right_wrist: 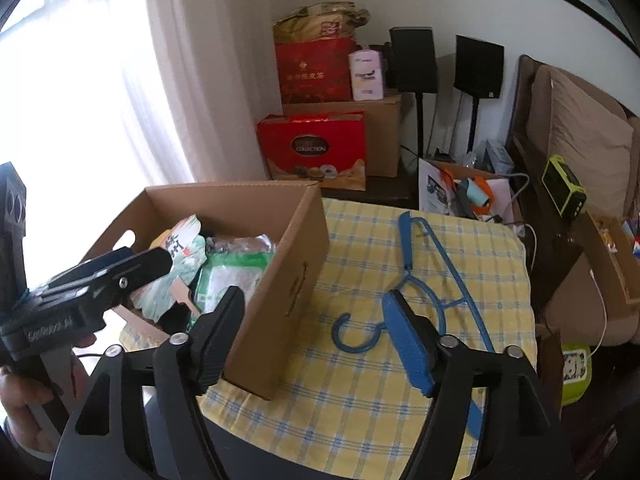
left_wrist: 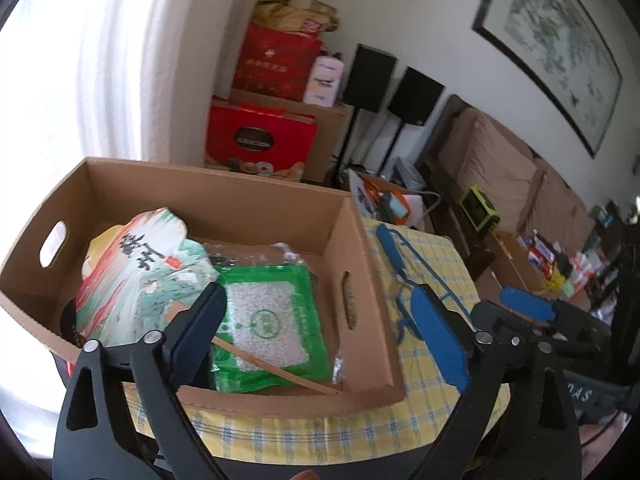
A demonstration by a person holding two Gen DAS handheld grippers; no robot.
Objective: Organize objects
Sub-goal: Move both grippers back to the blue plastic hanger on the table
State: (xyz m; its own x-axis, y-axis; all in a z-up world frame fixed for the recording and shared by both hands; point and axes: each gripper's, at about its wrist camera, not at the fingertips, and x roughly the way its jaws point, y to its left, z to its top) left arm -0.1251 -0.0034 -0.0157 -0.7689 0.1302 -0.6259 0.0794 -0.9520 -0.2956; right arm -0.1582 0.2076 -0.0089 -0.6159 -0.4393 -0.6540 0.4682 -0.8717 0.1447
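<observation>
Left fingers [left_wrist: 320, 332]: my jaws stand wide, holding nothing, above the box.
Right fingers [right_wrist: 316, 344]: also wide and empty, beside the box.
Cardboard box [left_wrist: 356, 240]: on the desk [right_wrist: 360, 400], packets inside.
Blue hanger [right_wrist: 432, 264]: flat, right of the box.

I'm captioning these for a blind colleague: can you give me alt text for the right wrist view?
An open right gripper hovers empty over a yellow checked tablecloth where a blue hanger lies beside a cardboard box holding food packets. The left gripper, hand-held, reaches over the box from the left.
</observation>
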